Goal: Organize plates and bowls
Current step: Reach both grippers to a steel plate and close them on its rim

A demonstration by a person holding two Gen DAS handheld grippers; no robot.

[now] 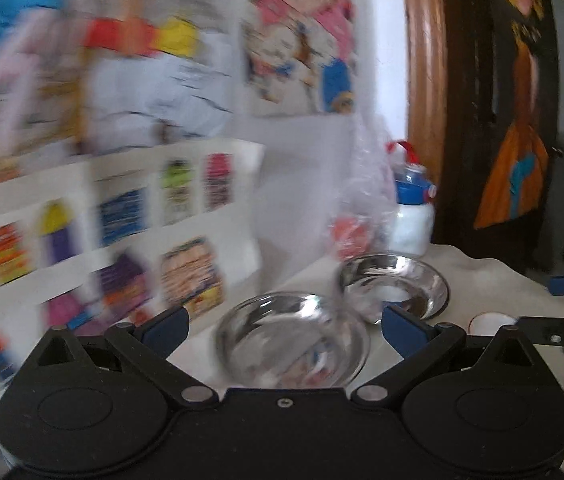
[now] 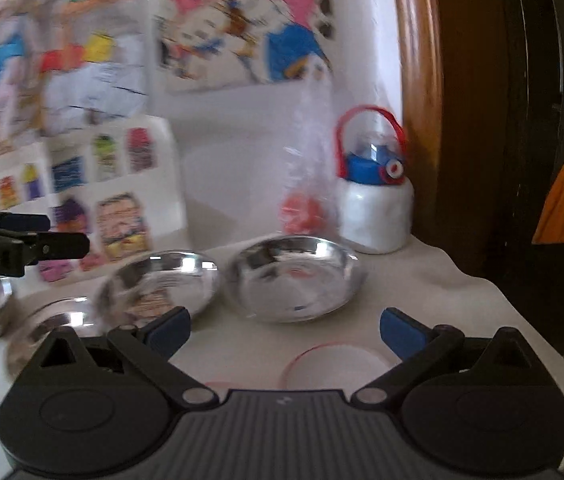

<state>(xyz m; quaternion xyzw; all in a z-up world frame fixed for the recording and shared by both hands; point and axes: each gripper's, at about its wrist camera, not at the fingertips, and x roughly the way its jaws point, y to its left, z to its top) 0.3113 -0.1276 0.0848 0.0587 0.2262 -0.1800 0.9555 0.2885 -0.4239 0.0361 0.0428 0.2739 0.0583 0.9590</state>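
Observation:
Both views are motion-blurred. In the left wrist view my left gripper is open over a steel bowl on the white cloth, with a second steel bowl behind it to the right. In the right wrist view my right gripper is open and empty above a white plate with a red rim. Two steel bowls sit ahead of it, and a flatter steel dish lies at the left. The left gripper shows at the left edge.
A white bottle with a blue and red lid and a clear plastic bag stand at the back by the wall. Colourful posters cover the wall. A wooden door frame is at the right. The cloth's right edge drops off.

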